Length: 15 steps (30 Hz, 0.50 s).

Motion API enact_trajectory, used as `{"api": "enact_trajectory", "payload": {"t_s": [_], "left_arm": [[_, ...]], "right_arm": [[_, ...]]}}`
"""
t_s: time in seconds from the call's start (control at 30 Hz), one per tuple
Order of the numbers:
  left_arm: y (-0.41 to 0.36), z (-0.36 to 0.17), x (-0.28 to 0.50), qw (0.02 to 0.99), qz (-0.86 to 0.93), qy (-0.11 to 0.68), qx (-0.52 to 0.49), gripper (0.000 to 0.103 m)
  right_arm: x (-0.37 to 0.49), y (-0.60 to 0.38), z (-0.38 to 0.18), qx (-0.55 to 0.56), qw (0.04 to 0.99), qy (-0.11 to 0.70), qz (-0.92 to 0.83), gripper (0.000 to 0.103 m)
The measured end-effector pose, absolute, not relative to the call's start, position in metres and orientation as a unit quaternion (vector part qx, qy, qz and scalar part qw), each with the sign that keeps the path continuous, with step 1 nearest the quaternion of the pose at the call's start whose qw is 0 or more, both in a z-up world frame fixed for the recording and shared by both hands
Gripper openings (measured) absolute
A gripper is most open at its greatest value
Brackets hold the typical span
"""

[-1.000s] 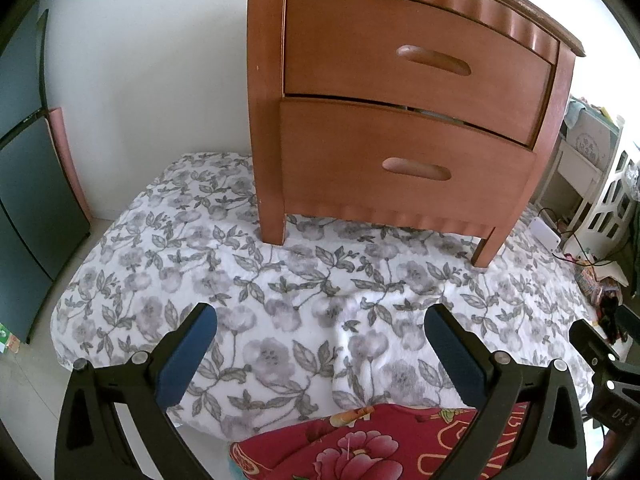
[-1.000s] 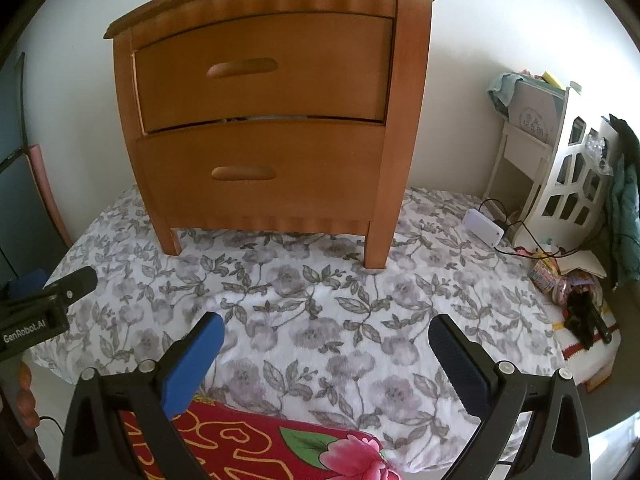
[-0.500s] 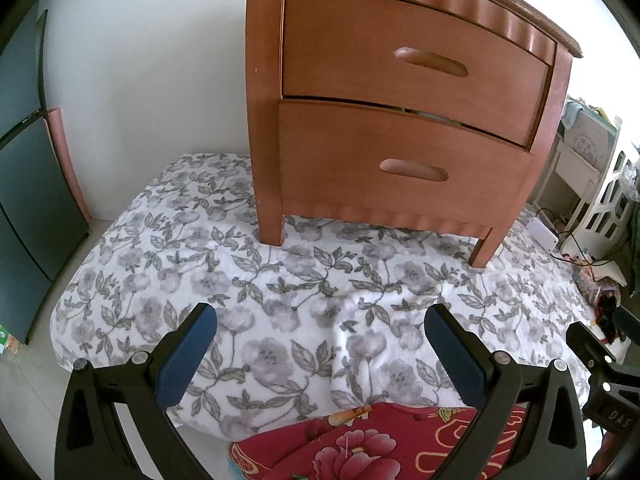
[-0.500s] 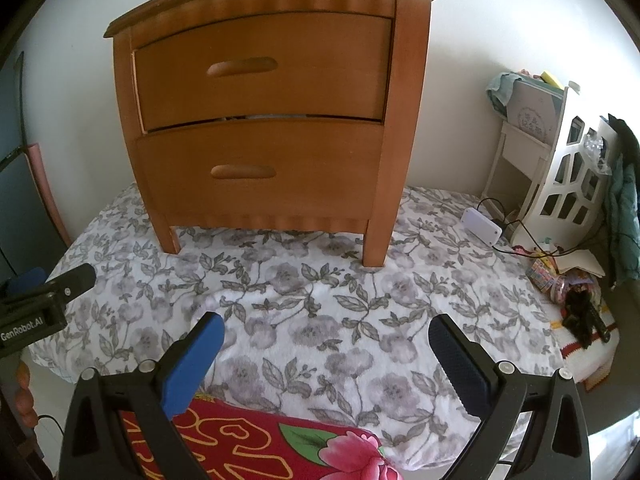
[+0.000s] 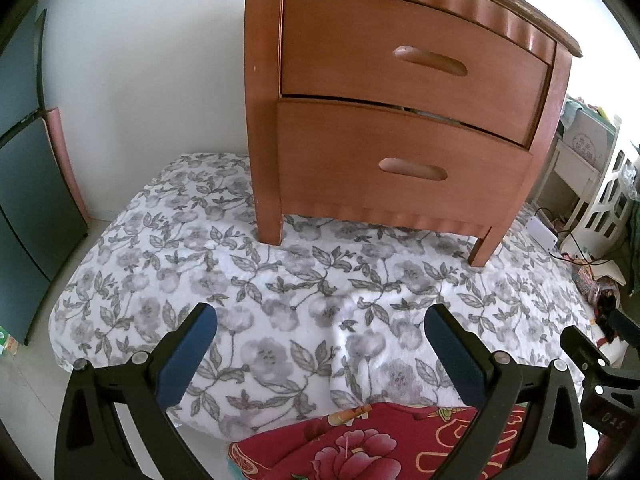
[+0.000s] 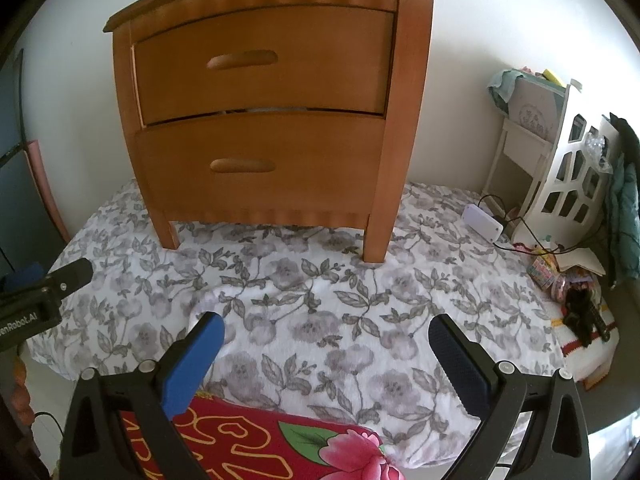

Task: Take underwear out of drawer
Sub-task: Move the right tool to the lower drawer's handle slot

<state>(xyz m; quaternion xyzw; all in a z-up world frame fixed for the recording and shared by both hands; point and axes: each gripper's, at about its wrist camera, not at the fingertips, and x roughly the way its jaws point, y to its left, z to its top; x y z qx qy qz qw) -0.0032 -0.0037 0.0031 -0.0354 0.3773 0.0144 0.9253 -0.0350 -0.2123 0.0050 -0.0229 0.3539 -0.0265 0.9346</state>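
Two sets of tongs, left gripper (image 5: 320,344) and right gripper (image 6: 326,350), spread wide, gripping nothing. Closer to the nightstand (image 5: 392,112) than a second ago; approach under way, nothing yet touched. Ahead and above: lower drawer (image 6: 260,168) barely ajar. Underwear hidden, presumably inside; pale sliver in the gap unreadable.

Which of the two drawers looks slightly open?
The lower drawer. A thin gap shows along its top edge, widest toward the right in the left wrist view; the upper drawer sits flush in the nightstand.
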Motion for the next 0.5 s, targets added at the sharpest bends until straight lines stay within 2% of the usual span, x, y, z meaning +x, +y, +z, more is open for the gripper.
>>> {"api": "enact_trajectory", "payload": {"t_s": [0.23,0.5], "left_arm": [[-0.002,0.005,-0.002,0.931,0.008,0.363,-0.045,0.103],[0.029,0.007,0.009,0.939,0.013,0.33,-0.091,0.103]], "right_arm": [[-0.028,-0.211,0.004,-0.03,0.936,0.351,-0.02,0.103],[0.007,-0.209,0.034,-0.083,0.947,0.31,-0.024,0.103]]}}
